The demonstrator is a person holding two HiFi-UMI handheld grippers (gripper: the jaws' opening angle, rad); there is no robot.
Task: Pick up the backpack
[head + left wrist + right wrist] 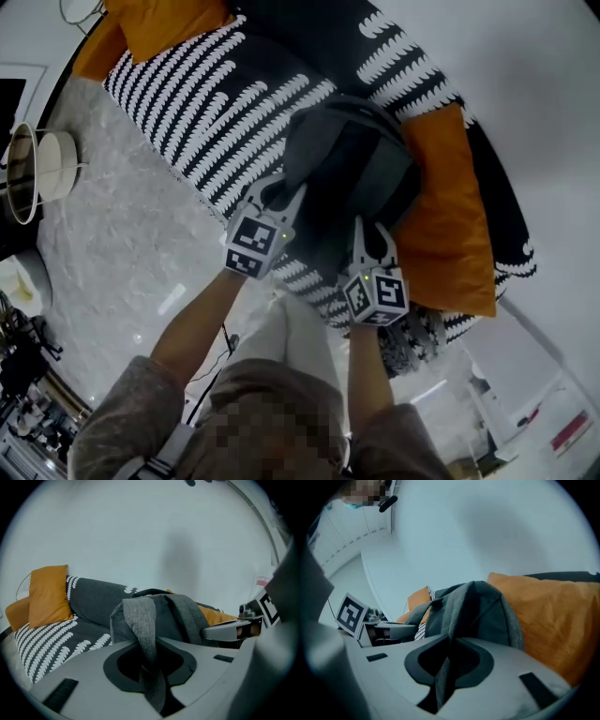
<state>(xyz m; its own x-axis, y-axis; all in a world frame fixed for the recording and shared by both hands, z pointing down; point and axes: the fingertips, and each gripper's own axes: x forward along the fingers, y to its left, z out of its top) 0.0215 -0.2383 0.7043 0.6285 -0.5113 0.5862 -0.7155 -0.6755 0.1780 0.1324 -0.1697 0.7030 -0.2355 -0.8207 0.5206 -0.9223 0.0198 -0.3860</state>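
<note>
A grey backpack (352,169) lies on the sofa, leaning against an orange cushion (450,216). My left gripper (278,197) is at the bag's left side, shut on one grey shoulder strap (145,625) that runs up out of the jaws to the bag's top (154,602). My right gripper (370,234) is at the bag's near right side, shut on the other strap (457,616), which rises taut to the backpack (487,616). Each gripper shows in the other's view: the right one (234,630) and the left one (389,632).
The sofa (216,103) is dark with a white leaf pattern. A second orange cushion (164,23) sits at its far end. Pale marble floor (103,244) lies to the left, with a round white stand (37,169) near the edge. A white wall is behind the sofa.
</note>
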